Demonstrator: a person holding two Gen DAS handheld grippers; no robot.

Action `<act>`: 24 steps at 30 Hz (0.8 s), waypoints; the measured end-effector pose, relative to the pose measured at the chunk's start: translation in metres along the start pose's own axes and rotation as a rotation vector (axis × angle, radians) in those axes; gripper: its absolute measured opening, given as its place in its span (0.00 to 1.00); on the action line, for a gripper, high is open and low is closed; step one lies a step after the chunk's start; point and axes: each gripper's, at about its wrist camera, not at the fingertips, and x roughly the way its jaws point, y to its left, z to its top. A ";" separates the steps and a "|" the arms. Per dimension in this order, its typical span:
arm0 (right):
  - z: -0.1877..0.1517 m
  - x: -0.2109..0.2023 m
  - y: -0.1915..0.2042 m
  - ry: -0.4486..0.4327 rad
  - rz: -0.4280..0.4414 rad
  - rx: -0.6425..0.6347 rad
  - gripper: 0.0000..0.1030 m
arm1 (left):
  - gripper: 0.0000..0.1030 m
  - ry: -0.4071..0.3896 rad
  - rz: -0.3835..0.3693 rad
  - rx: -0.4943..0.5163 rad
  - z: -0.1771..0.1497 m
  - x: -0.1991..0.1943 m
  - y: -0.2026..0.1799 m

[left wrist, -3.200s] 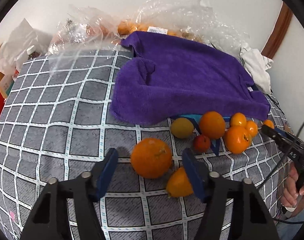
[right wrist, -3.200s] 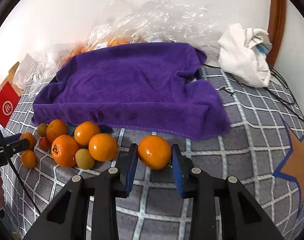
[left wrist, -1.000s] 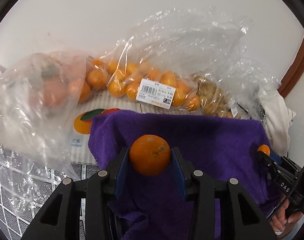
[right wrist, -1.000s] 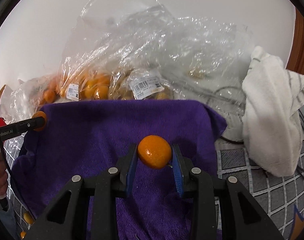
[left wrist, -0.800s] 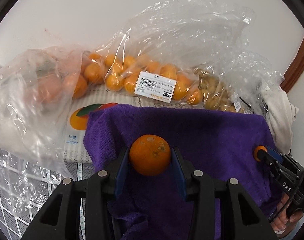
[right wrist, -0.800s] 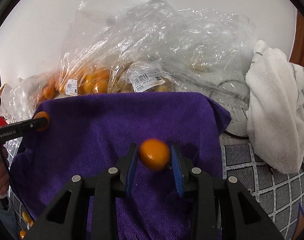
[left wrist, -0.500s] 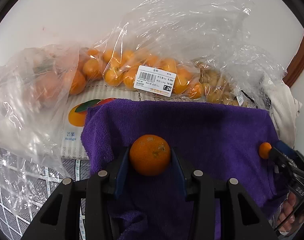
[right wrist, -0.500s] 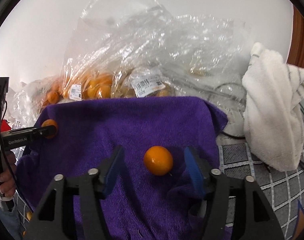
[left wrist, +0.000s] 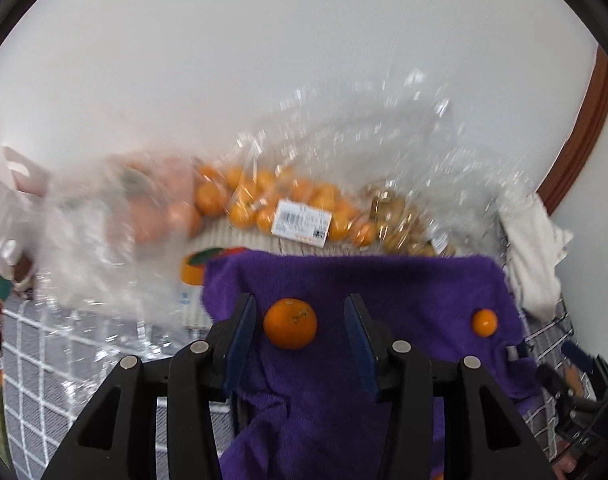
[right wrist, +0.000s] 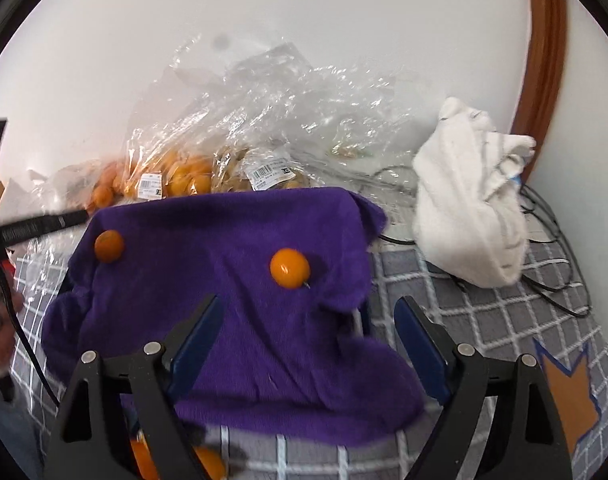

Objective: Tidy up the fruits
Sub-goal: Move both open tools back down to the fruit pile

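Note:
A purple towel (left wrist: 384, 300) covers the back of the checked table. In the left wrist view a large orange (left wrist: 289, 323) rests on it between the fingers of my left gripper (left wrist: 299, 305). The jaws are opening and the pads stand clear of the fruit on both sides. A smaller orange (left wrist: 484, 322) lies on the towel further right. In the right wrist view that smaller orange (right wrist: 289, 268) sits ahead of my right gripper (right wrist: 308, 309), whose jaws are opening wide with only towel (right wrist: 231, 320) between them. The large orange (right wrist: 109, 245) lies at the towel's left end.
Clear plastic bags of small oranges (left wrist: 287, 208) are heaped against the wall behind the towel. A white cloth (right wrist: 472, 208) and black cables (right wrist: 544, 240) lie to the right. Loose oranges (right wrist: 207, 460) sit on the checked cloth near the front edge. A hand (right wrist: 1, 336) shows at left.
Both grippers have let go of their oranges, which now lie on the purple towel. The right opened first, then the left. Both have drawn back and risen.

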 end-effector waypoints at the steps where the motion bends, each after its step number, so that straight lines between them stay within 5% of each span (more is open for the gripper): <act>1: -0.004 -0.008 -0.001 -0.009 0.006 -0.011 0.84 | 0.43 -0.014 0.010 0.000 -0.004 -0.010 0.001; 18: -0.067 -0.079 0.014 -0.075 0.108 -0.023 0.83 | 0.43 -0.007 0.042 -0.010 -0.109 -0.112 0.027; 24: -0.093 -0.058 0.023 0.024 0.162 -0.023 0.57 | 0.43 0.042 0.045 -0.029 -0.146 -0.114 0.040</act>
